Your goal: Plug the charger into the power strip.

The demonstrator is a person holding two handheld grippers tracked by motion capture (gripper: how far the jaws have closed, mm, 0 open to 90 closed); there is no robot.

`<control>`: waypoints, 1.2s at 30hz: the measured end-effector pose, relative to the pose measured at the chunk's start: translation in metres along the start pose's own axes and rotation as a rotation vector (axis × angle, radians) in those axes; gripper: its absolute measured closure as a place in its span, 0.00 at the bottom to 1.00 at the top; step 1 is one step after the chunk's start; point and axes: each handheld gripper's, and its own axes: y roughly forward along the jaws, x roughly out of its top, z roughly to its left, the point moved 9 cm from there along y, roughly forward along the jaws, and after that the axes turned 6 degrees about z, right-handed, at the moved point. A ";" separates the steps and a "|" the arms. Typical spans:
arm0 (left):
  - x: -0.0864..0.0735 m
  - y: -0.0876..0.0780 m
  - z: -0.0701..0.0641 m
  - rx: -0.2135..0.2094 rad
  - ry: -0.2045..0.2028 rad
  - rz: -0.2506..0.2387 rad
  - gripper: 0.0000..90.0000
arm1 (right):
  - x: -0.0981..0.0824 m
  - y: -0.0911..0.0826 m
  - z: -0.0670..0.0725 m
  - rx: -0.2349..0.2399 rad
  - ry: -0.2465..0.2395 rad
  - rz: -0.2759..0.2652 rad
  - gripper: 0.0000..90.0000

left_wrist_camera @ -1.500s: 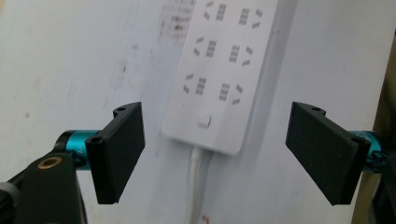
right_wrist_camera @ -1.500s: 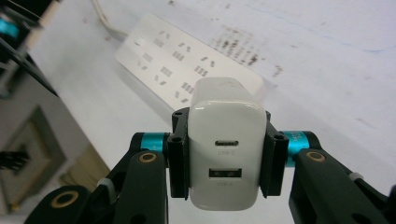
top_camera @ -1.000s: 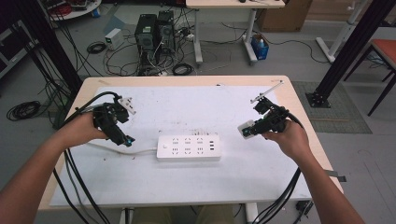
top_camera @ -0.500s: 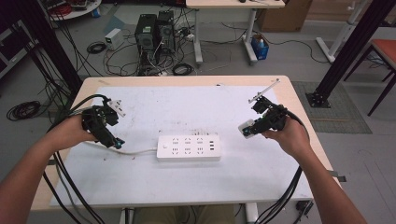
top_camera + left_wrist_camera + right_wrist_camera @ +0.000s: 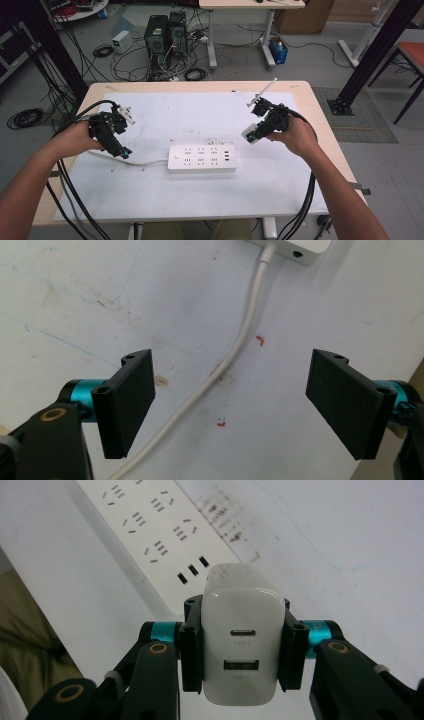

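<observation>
Looking from the left, I see my left gripper (image 5: pixel 120 150) released, jaws wide apart over the white cord (image 5: pixel 235 352), touching nothing. The power strip (image 5: pixel 201 158) lies flat mid-table (image 5: pixel 165 200), long axis running left to right. My right gripper (image 5: pixel 240 652) is clenched on the white charger (image 5: pixel 241 647), held above the strip's right end, its ports facing the camera.

A lab or tech workshop is showing here: computer towers (image 5: pixel 165 32) are standing on the grey floor at twelve o'clock, loose cables (image 5: pixel 102 50) are sprawling at eleven, and black frame struts (image 5: pixel 380 47) are rising at two beside a work table (image 5: pixel 200 87).
</observation>
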 end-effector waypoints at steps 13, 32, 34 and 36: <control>0.005 0.009 0.001 -0.001 0.040 -0.002 0.22 | 0.048 0.044 0.021 -0.017 -0.235 0.148 0.69; 0.008 0.026 0.000 -0.020 0.057 0.006 0.22 | 0.066 0.103 0.044 -0.019 -0.489 0.278 0.69; 0.009 0.027 0.001 -0.022 0.061 0.006 0.22 | 0.066 0.105 0.045 -0.019 -0.517 0.285 0.69; 0.009 0.029 0.000 -0.026 0.060 0.008 0.22 | 0.066 0.106 0.046 -0.015 -0.529 0.287 0.69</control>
